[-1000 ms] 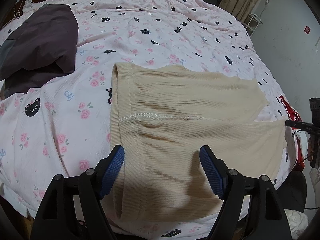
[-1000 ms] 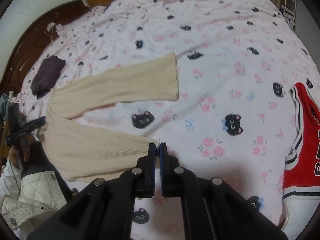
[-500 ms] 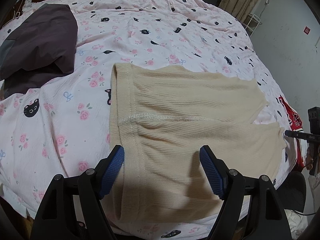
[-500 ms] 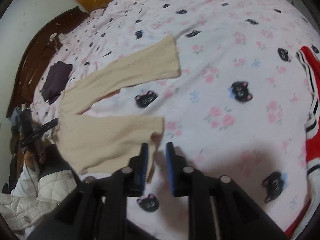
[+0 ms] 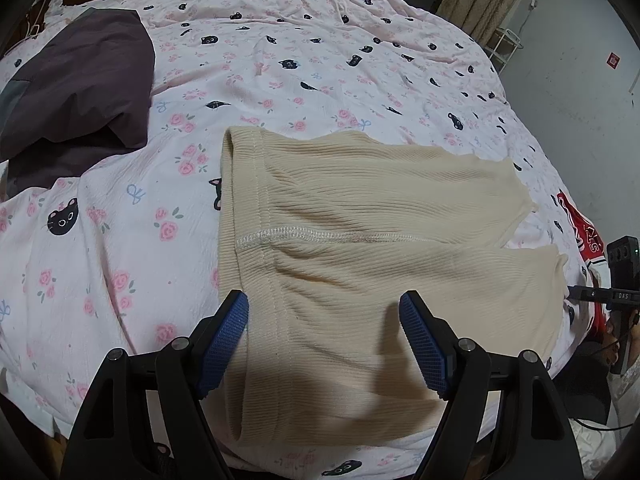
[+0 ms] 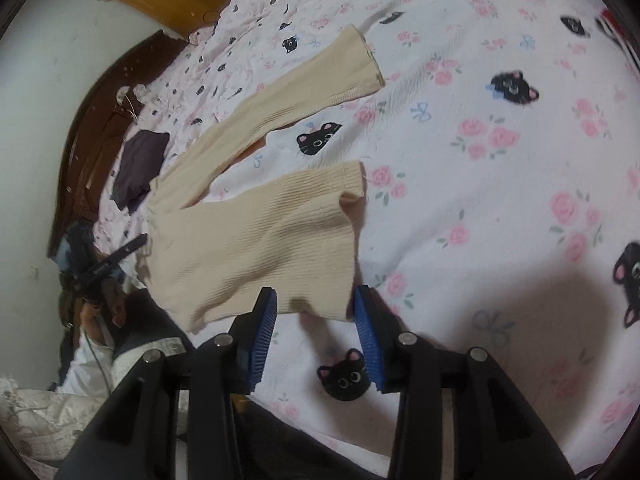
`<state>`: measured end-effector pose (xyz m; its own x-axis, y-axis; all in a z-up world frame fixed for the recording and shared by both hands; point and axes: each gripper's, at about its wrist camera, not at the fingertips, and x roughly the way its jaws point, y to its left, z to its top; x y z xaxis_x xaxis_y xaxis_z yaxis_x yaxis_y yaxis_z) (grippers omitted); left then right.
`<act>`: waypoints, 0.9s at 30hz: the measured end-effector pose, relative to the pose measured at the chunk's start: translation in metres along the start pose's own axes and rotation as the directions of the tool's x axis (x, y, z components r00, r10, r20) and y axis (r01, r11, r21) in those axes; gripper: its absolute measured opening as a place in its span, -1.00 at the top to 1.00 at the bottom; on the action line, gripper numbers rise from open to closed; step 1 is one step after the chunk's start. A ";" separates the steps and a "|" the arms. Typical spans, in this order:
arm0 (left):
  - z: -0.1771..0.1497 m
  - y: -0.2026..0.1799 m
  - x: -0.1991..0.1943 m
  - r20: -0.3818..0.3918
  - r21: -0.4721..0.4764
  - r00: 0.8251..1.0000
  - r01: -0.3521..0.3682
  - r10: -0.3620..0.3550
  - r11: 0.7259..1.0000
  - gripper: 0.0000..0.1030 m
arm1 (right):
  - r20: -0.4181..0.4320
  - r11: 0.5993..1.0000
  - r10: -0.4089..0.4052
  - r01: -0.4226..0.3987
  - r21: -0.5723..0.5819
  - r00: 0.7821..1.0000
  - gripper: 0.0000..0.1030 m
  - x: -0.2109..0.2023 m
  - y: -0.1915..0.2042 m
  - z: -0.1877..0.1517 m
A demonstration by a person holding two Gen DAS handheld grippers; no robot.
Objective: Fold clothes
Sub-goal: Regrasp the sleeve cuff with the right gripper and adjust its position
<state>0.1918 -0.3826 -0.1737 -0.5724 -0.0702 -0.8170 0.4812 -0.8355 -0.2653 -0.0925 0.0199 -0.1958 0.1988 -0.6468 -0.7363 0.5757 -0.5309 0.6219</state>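
- We are early in the fold: the cream ribbed trousers (image 5: pixel 360 248) lie spread flat on the bed (image 5: pixel 300 60), near its close edge, and no fold shows in them yet.
- Our left hand-held gripper (image 5: pixel 324 336) hovers at the waistband end with its jaws wide apart; the pads straddle the cloth but press on nothing, so it is released.
- Our right hand-held gripper (image 6: pixel 316 320) sits at the hem of the nearer leg (image 6: pixel 260 248). Its jaws are opening, and the hem corner lies just ahead of the blue pads, not pinched between them.
- We judge the step in hand to be taking hold of the nearer leg, to lay it over the farther leg (image 6: pixel 304 84).
- That next move calls for the right pads to close on the hem corner while the left closes on the waistband, both lifting together so the ribbed cloth does not drag or bunch.
- The trousers' long axis runs along the bed's near edge: waistband toward our left hand, hems toward our right.
- The two legs splay apart in a narrow V, with bedsheet showing between them.
- A dark garment (image 5: pixel 80 80) and a red jersey (image 5: pixel 580 228) lie apart from the trousers.
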 end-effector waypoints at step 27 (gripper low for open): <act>-0.001 -0.001 0.000 -0.003 0.007 1.000 -0.009 0.009 1.000 -0.43 | 0.063 0.992 0.078 -0.084 0.097 0.995 0.84 0.006 -0.020 0.003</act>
<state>0.1920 -0.3809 -0.1735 -0.5660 -0.0757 -0.8209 0.4817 -0.8385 -0.2548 -0.1045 0.0247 -0.2120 0.1930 -0.7195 -0.6671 0.4772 -0.5252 0.7046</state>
